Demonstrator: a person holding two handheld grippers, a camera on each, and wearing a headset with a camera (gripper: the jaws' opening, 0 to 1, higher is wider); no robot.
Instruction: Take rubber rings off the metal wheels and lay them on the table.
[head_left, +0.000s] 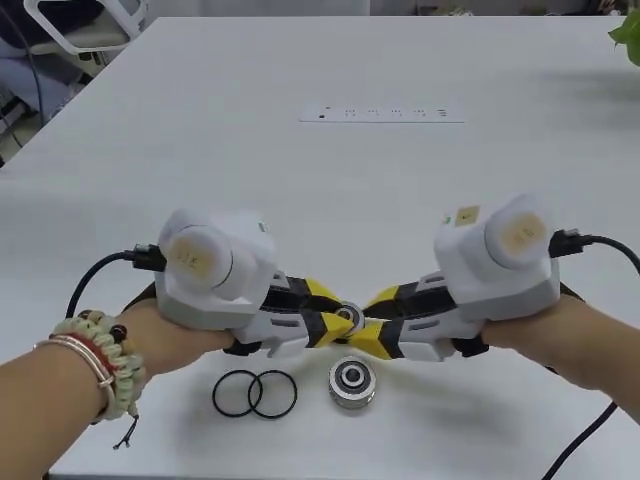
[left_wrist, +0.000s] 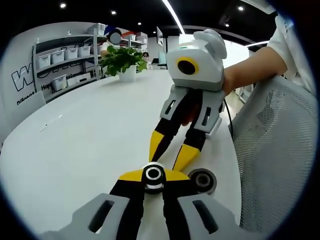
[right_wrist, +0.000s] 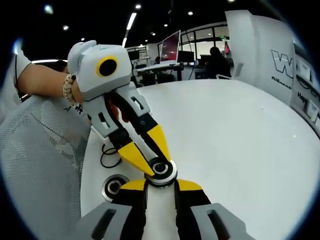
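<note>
1. Left gripper (left_wrist: 153, 176): jaws closed on a wheel (head_left: 347, 316), one yellow tip on each side of it. Held by the left hand (head_left: 175, 335), which has bead bracelets (head_left: 100, 360) at the wrist.
2. Right gripper (right_wrist: 162, 183): faces the left one, jaws a little apart, both tips against the same wheel from the opposite side. Cannot tell whether they clamp it.
3. Wheel: small and metal, caught between the two grippers above the near part of the table (head_left: 320, 200). Whether a ring sits on it: cannot tell.
4. Second wheel (head_left: 352, 382): lies flat on the table just nearer the person than the gripper tips, untouched.
5. Rings (head_left: 255, 393): two, thin and black. They lie flat on the table, overlapping each other, just beside the second wheel on the left gripper's side.
6. Socket strip (head_left: 382, 113): set in the table top, well beyond the grippers.
7. Plant (left_wrist: 122, 59): potted, at the far edge of the table.
8. Mesh chair (left_wrist: 280, 150): beside the table.
</note>
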